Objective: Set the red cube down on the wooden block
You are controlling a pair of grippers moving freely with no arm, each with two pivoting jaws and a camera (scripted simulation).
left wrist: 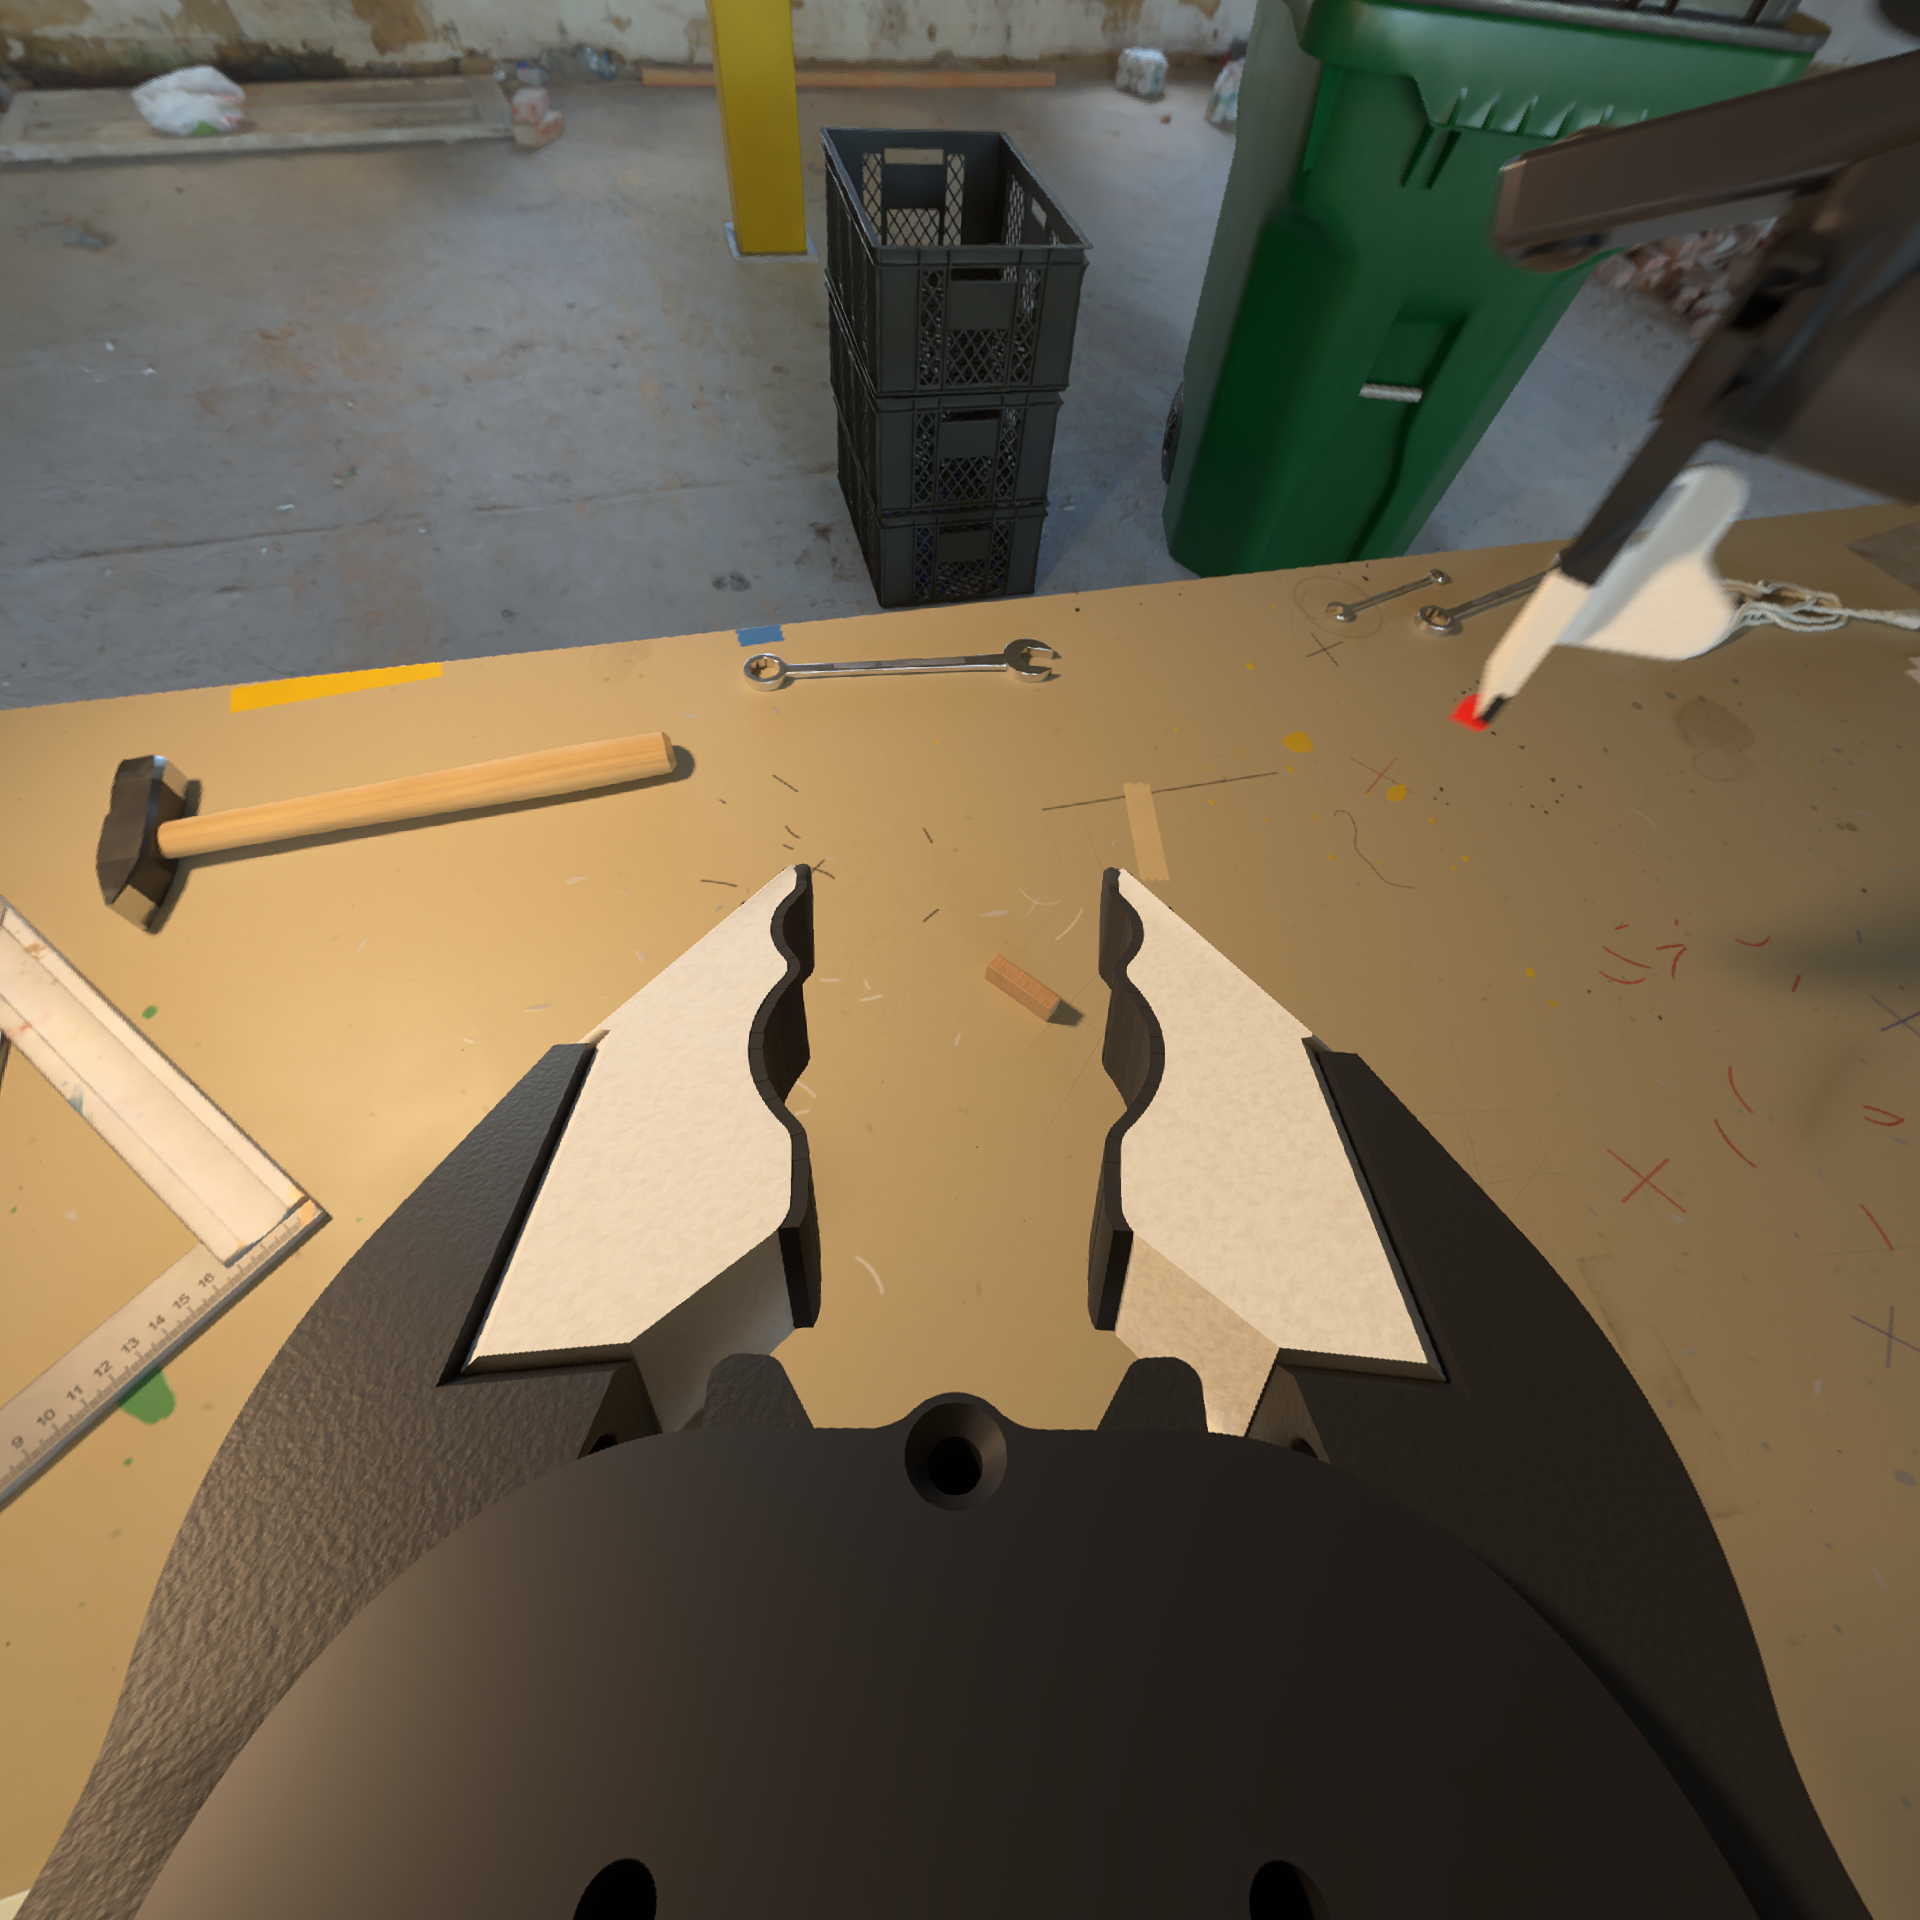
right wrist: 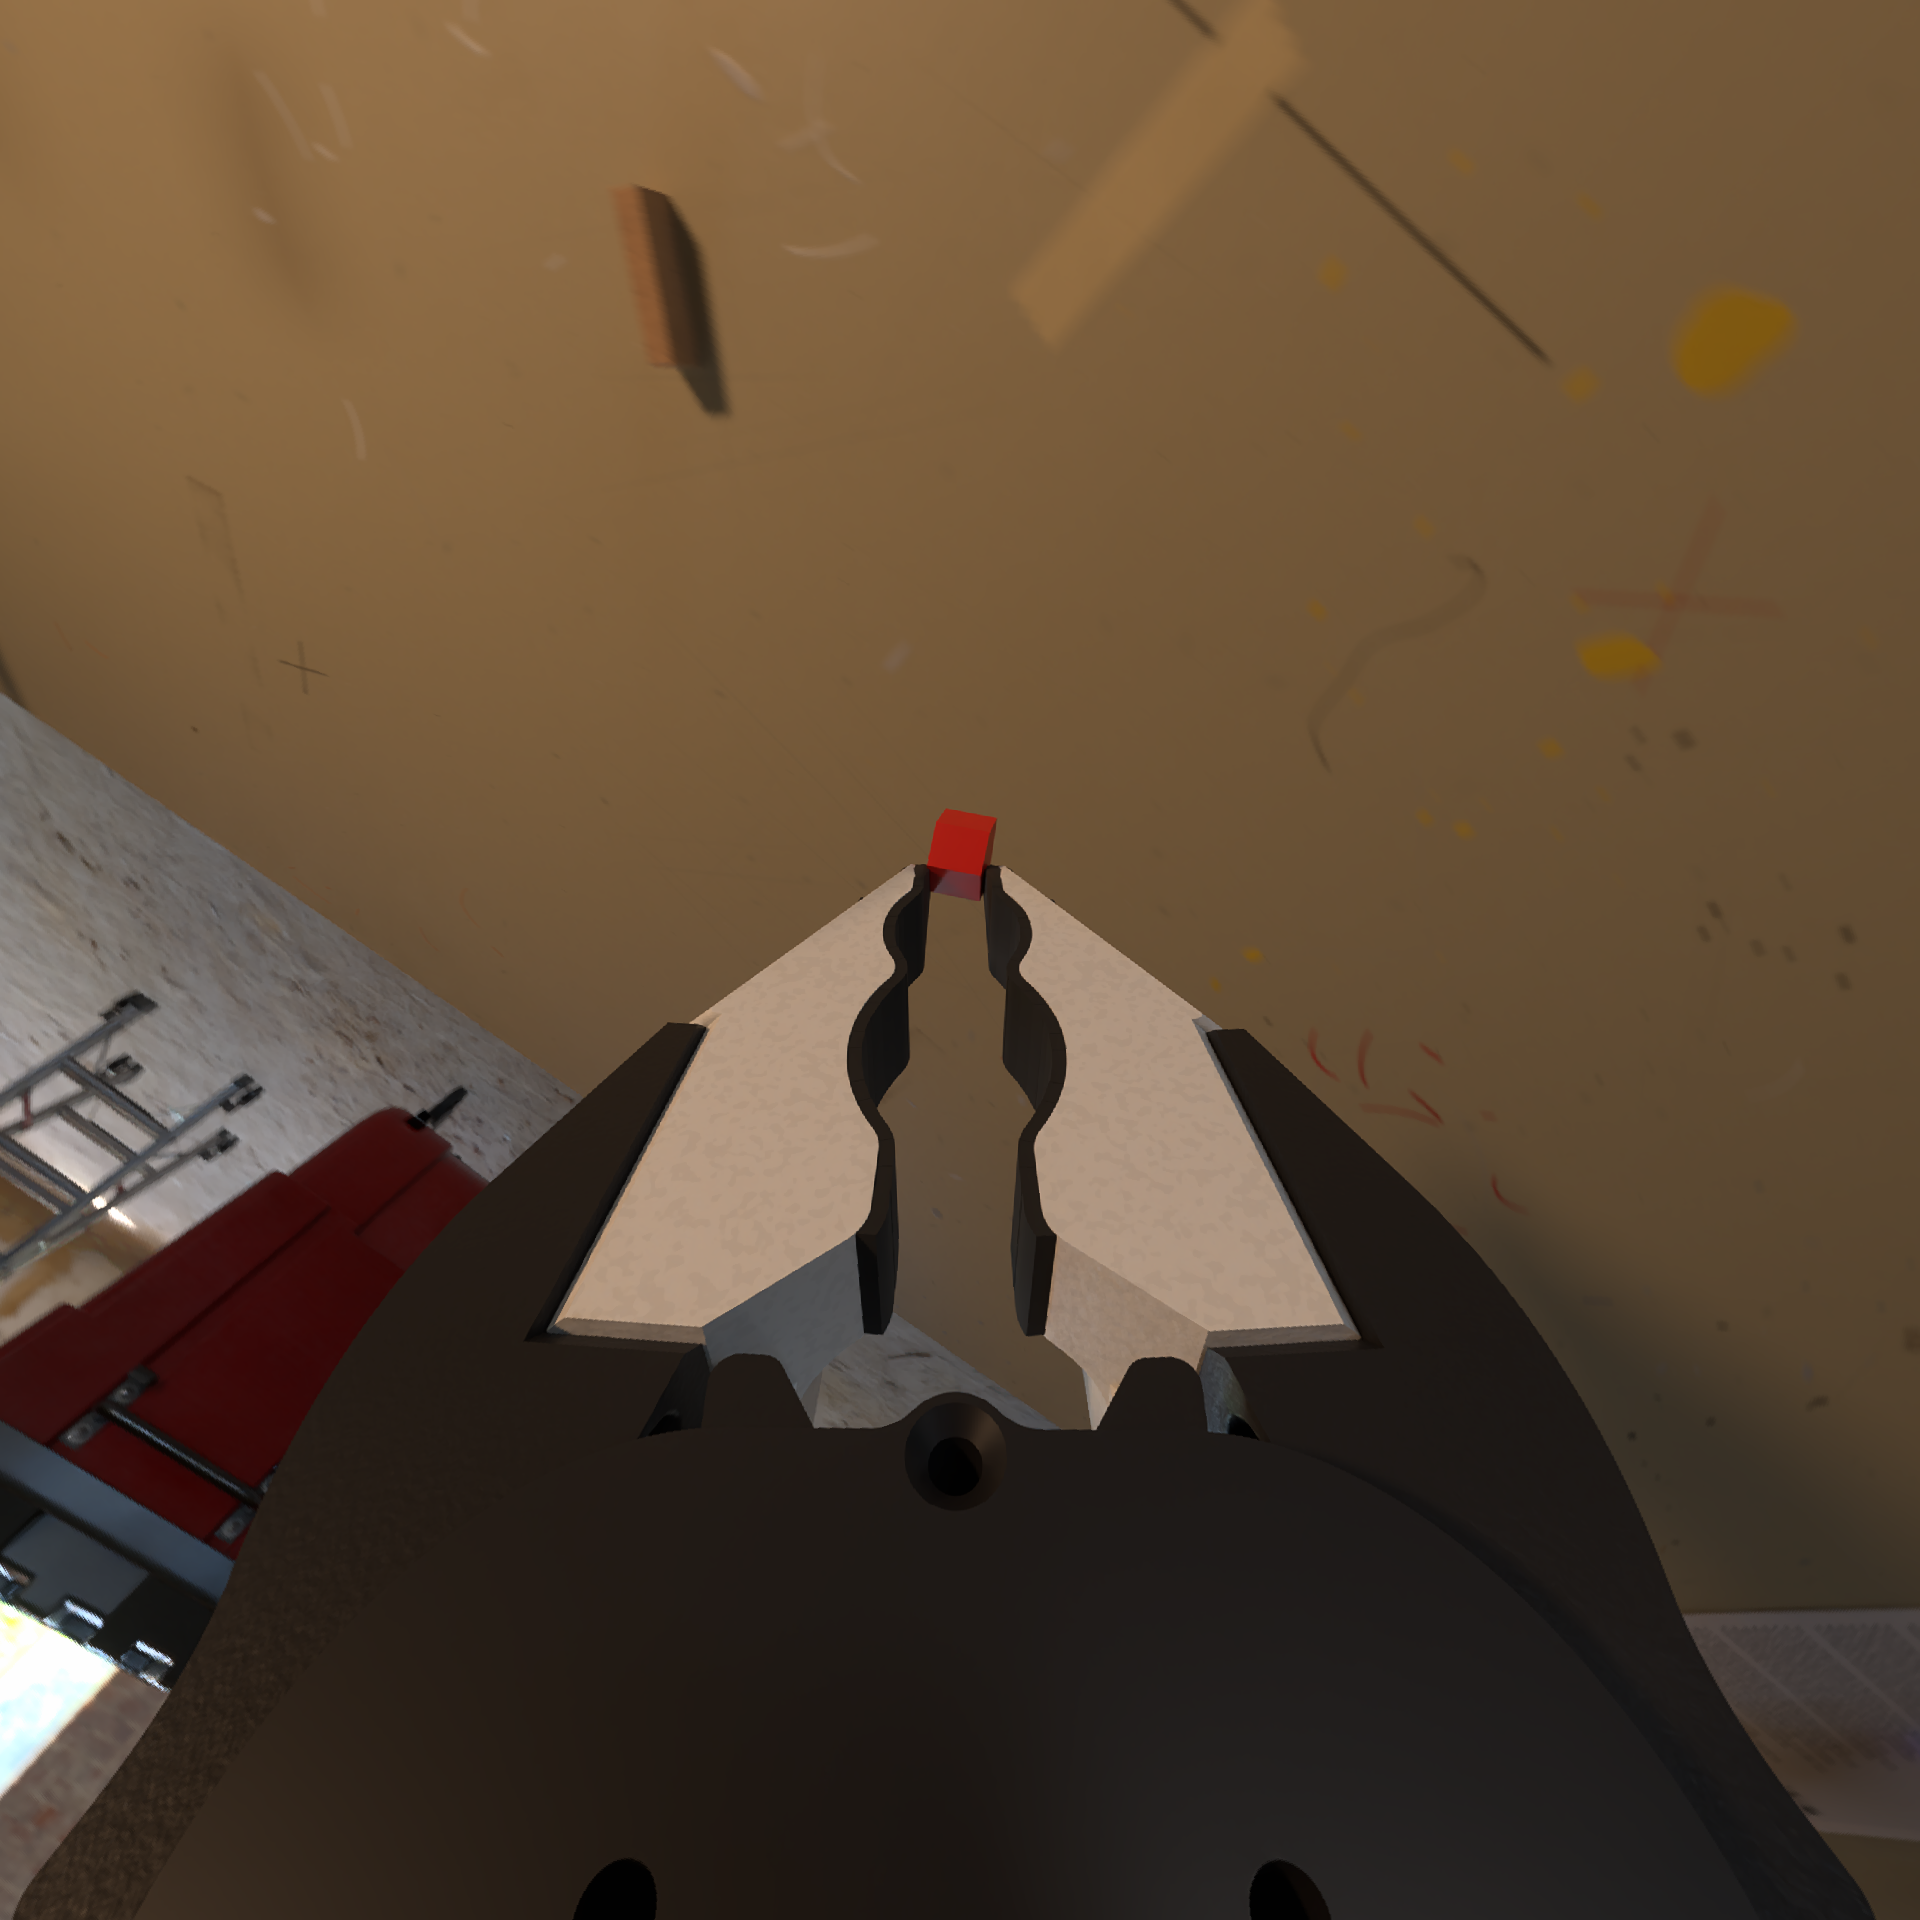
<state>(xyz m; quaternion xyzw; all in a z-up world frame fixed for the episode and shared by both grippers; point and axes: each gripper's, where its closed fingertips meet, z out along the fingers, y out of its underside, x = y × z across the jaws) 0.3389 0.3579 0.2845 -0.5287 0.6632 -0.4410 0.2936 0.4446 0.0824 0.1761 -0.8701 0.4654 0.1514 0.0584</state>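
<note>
Three dark crates (left wrist: 951,364) stand stacked on the floor beyond the worktop (left wrist: 520,987), beside one green wheeled bin (left wrist: 1403,312); the top crate's contents cannot be made out. One red cube (right wrist: 961,847) is pinched at the very tips of the right gripper (right wrist: 958,883), whose jaws are clenched on it, low over the worktop's far right part. One wooden block (left wrist: 1023,987) lies flat well apart from the cube, its long axis running diagonally, just inside the right finger of the left gripper (left wrist: 956,883), whose jaws are spread wide and hold nothing. Three wrenches (left wrist: 899,665), one hammer (left wrist: 384,800) and one metal square (left wrist: 135,1195) also lie on the worktop.
</note>
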